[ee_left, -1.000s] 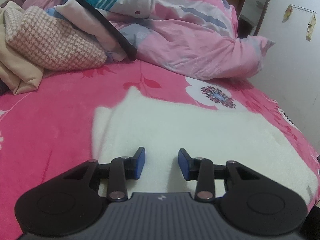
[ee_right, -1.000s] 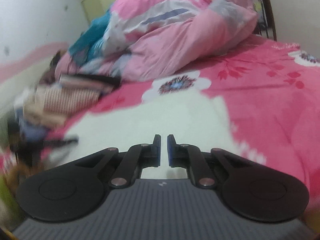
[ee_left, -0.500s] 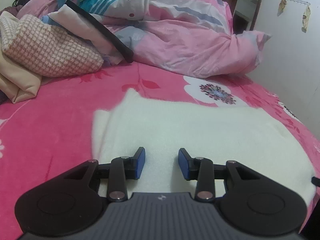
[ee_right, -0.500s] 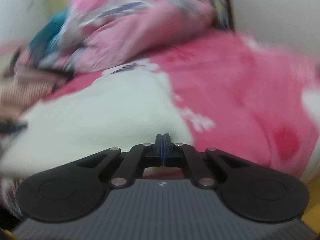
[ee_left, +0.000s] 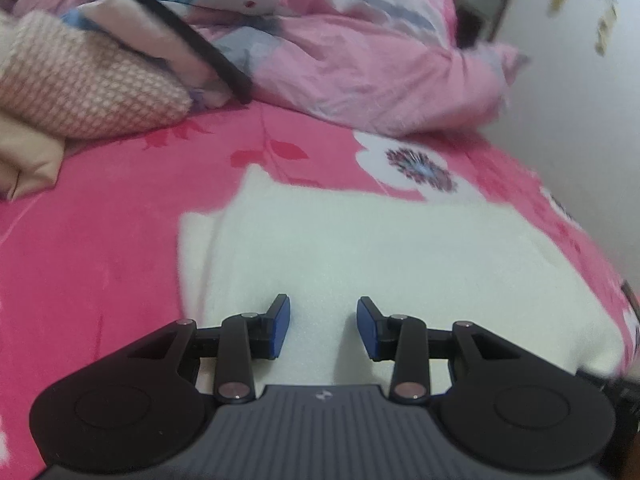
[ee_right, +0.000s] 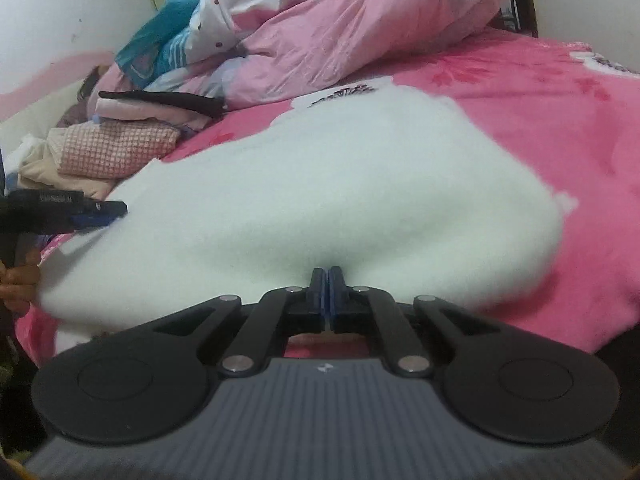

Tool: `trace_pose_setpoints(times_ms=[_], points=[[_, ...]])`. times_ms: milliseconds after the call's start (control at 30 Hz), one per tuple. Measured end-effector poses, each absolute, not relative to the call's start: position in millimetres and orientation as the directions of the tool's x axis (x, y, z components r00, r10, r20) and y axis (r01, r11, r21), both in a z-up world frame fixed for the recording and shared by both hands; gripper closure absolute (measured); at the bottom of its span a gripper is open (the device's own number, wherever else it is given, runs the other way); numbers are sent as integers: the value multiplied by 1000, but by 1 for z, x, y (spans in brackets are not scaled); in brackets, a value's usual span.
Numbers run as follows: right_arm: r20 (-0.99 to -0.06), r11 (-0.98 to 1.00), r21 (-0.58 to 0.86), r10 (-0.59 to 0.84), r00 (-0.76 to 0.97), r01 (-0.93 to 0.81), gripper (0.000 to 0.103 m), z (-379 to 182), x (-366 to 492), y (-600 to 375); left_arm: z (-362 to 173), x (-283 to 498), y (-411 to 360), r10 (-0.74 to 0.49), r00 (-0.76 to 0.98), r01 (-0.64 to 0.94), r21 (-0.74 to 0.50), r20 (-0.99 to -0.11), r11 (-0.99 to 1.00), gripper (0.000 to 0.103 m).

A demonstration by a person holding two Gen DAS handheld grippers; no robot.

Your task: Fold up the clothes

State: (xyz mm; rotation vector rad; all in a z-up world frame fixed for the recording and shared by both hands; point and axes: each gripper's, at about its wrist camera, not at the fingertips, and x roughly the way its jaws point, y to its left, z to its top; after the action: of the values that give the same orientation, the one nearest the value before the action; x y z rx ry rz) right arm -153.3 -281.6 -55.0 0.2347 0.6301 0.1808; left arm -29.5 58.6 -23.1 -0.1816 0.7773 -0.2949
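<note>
Well, the bed fills nearly the whole room as seen from both grippers, spread with a hot-pink floral bedsheet point(ee_left: 100, 248) that carries red leaf prints and a big white flower with a dark centre. White walls point(ee_left: 568, 92) close in beside the bed, and a dark wooden frame shows at the far end. Heaped at the head lies a crumpled pink duvet point(ee_left: 360, 72) with white, blue and teal patches. Beside the duvet sits a pile of folded clothes point(ee_right: 120, 148): a pink checked piece, a beige one under it, and a pale garment with a black band on top.

Nearer, a white fleece garment point(ee_left: 380, 248) lies spread on the sheet, its near edge bunched and raised off the bed in the right wrist view. The right gripper point(ee_right: 329, 280) is clenched on that near edge, its blue pads pressed together with the fleece puckered between them. The left gripper point(ee_left: 323, 320) hovers over the garment with its blue-padded jaws parted and nothing between them; in the right wrist view it shows at the garment's left edge, a hand point(ee_right: 18, 284) below it.
</note>
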Motion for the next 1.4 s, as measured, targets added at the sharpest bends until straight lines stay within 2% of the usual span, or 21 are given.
trace_pose_setpoints(times_ms=[33, 167, 300, 367, 400, 500, 667, 733, 800, 900, 933, 1033, 1133, 1267, 1367, 1400], points=[[-551, 964, 239, 232, 802, -114, 98, -44, -160, -274, -22, -27, 61, -342, 660, 205, -277, -669, 939, 63], [-429, 923, 214, 383, 818, -319, 98, -21, -176, -237, -23, -15, 75, -416, 608, 232, -350, -676, 908, 62], [-548, 922, 115, 369, 750, -369, 100, -73, -159, -208, -27, -8, 89, -479, 576, 246, -418, -663, 875, 63], [-566, 923, 128, 368, 737, -362, 100, -60, -154, -208, -28, -7, 92, -494, 567, 258, -428, -659, 866, 64], [-561, 924, 132, 369, 741, -360, 98, -48, -155, -206, -29, -6, 93, -501, 563, 263, -432, -658, 863, 64], [-471, 881, 107, 453, 757, -461, 98, -22, -170, -192, -29, -4, 95, -520, 549, 280, -442, -655, 852, 64], [-572, 842, 55, 467, 674, -537, 100, -69, -151, -161, -31, 0, 99, -552, 522, 309, -459, -650, 833, 64], [-583, 839, 68, 472, 661, -540, 100, -59, -146, -162, -32, 1, 102, -566, 516, 316, -472, -643, 823, 64], [-578, 838, 76, 478, 661, -540, 98, -34, -146, -159, -33, 2, 103, -573, 512, 316, -481, -639, 818, 64], [-465, 771, 78, 589, 661, -632, 98, -16, -158, -141, -33, 2, 103, -577, 510, 327, -477, -637, 816, 64], [-463, 753, 78, 608, 645, -654, 99, -23, -160, -137, -33, 2, 103, -578, 509, 330, -476, -637, 815, 64], [-567, 751, 79, 575, 591, -656, 100, -71, -140, -120, -34, 4, 103, -587, 496, 345, -476, -640, 809, 64], [-596, 748, 79, 566, 570, -659, 99, -48, -134, -115, -35, 7, 105, -605, 482, 362, -484, -634, 796, 64], [-466, 670, 68, 676, 571, -739, 99, -15, -148, -101, -36, 8, 108, -623, 469, 381, -492, -626, 782, 64], [-472, 629, 111, 715, 516, -770, 100, -39, -132, -80, -37, 10, 109, -633, 457, 391, -498, -625, 774, 64], [-535, 641, 97, 679, 503, -762, 100, -60, -127, -69, -38, 11, 110, -638, 452, 391, -504, -623, 770, 64]])
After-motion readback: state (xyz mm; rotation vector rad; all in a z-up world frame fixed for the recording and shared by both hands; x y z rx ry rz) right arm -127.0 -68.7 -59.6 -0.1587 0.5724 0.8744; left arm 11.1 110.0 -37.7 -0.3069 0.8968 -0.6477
